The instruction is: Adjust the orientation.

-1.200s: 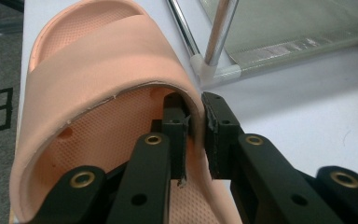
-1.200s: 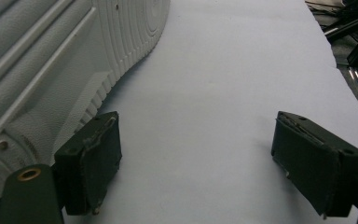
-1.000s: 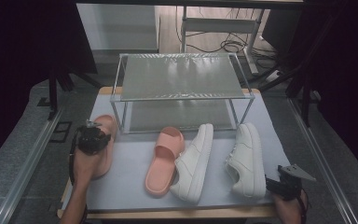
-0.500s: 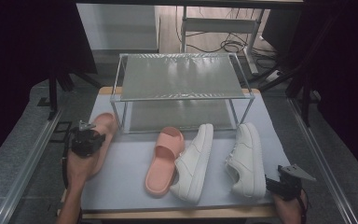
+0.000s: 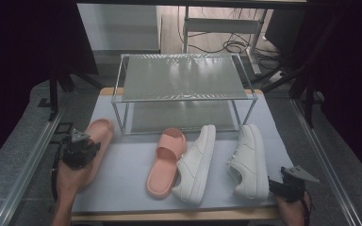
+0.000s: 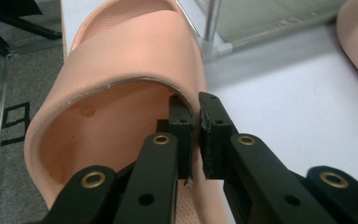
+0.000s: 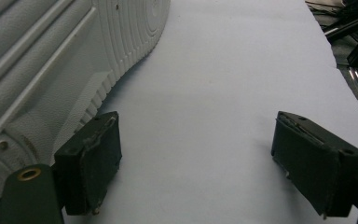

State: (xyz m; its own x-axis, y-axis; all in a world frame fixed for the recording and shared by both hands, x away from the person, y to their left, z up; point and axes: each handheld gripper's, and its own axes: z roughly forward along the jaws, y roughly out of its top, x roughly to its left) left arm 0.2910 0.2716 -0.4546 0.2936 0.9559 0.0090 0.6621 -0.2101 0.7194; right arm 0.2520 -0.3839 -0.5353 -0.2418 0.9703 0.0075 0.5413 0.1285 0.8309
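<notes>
While the left gripper (image 6: 195, 128) clamps the side wall of the pink slide sandal (image 6: 121, 93), that sandal sits off the table's left edge, not yet on the wire shoe rack (image 5: 184, 84) ahead; the right gripper (image 7: 205, 163) rests wide open beside the white sneaker (image 7: 51, 60)

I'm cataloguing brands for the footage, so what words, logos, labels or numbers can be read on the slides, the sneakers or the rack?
None can be read.
Peach foam slide clamped in the left gripper: plain dotted footbed, no mark.
Second peach slide: nothing visible.
Two white leather sneakers: no legible logo.
Clear two-tier rack: unlabelled.
</notes>
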